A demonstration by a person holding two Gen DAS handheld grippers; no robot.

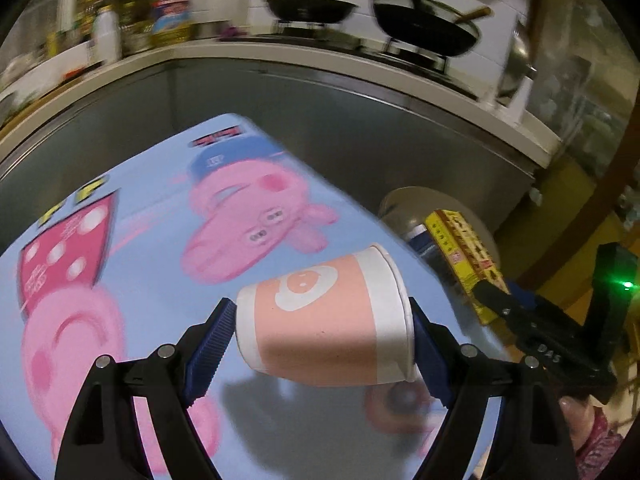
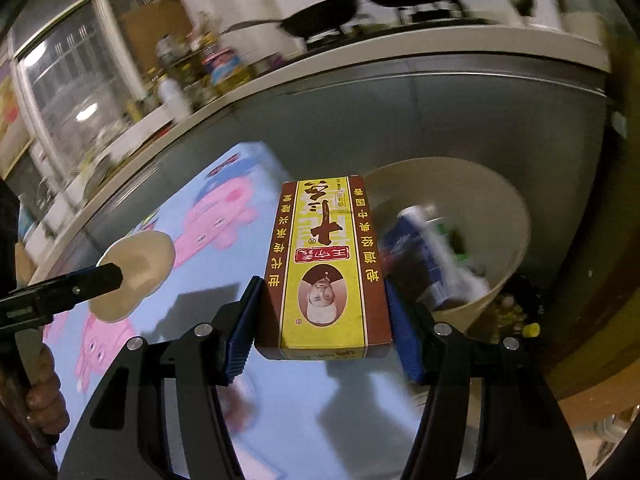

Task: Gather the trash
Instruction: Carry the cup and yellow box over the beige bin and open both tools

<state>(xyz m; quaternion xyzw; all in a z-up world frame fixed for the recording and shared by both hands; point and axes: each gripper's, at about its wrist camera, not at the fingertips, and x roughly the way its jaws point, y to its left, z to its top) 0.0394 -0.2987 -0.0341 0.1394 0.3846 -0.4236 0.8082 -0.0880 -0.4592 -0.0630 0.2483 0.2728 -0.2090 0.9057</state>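
Note:
My left gripper [image 1: 322, 332] is shut on a pink and white paper cup [image 1: 320, 320], held sideways above the blue cartoon-pig table [image 1: 140, 220]. The cup also shows from its open end in the right wrist view [image 2: 134, 276]. My right gripper [image 2: 320, 320] is shut on a yellow and brown carton [image 2: 326, 264], held above the table's right edge, just left of a beige trash bin [image 2: 496, 208]. The carton [image 1: 468, 260] and bin [image 1: 424, 204] also show at the right of the left wrist view. The bin holds a blue and white package [image 2: 420, 248] and other trash.
A grey cabinet front [image 1: 320, 120] with a pale countertop runs behind the table. Black pans [image 1: 424, 28] sit on the stove, and bottles and jars [image 1: 132, 24] crowd the counter at left. Small scraps [image 2: 516, 316] lie on the floor by the bin.

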